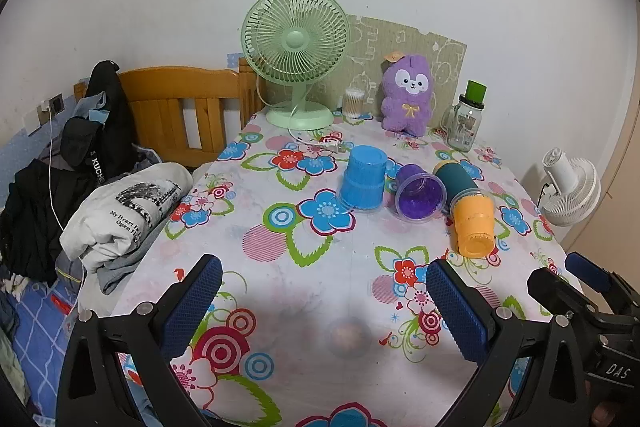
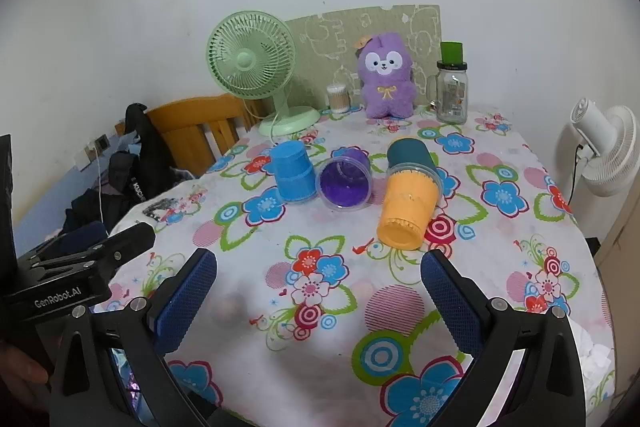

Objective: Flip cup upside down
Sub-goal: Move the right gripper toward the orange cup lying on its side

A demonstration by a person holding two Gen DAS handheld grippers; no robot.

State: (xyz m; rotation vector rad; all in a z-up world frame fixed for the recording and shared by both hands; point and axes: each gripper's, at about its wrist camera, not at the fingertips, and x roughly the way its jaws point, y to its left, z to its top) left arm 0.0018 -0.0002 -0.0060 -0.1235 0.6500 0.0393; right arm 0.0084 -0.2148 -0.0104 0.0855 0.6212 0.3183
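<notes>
Where the floral tablecloth (image 1: pixel 280 267) covers the table, four cups sit in a loose row across the middle.

- Blue cup (image 1: pixel 363 177): stands upside down, base up, leftmost in the row.
- Purple cup (image 1: pixel 420 193): lies on its side just right of the blue one, open mouth facing the cameras.
- Teal cup (image 1: pixel 454 177): lies on its side behind the yellow one, only partly seen.
- Yellow cup (image 1: pixel 474 223): lies on its side, base end toward the cameras, its rim meeting the teal cup.
- Left gripper (image 1: pixel 324 303): fingers spread wide, nothing between them, over the near cloth, well short of the cups.
- Right gripper (image 2: pixel 318 297): fingers likewise spread and empty, the yellow cup just beyond its right finger.
- Back edge: green fan (image 1: pixel 296 47), purple plush toy (image 1: pixel 406 97), glass jar (image 1: pixel 464 125) with a green lid.
- Off the table: white fan (image 1: pixel 570 187) at right, wooden chair (image 1: pixel 180 107) and heaped clothes (image 1: pixel 120 211) at left.
</notes>
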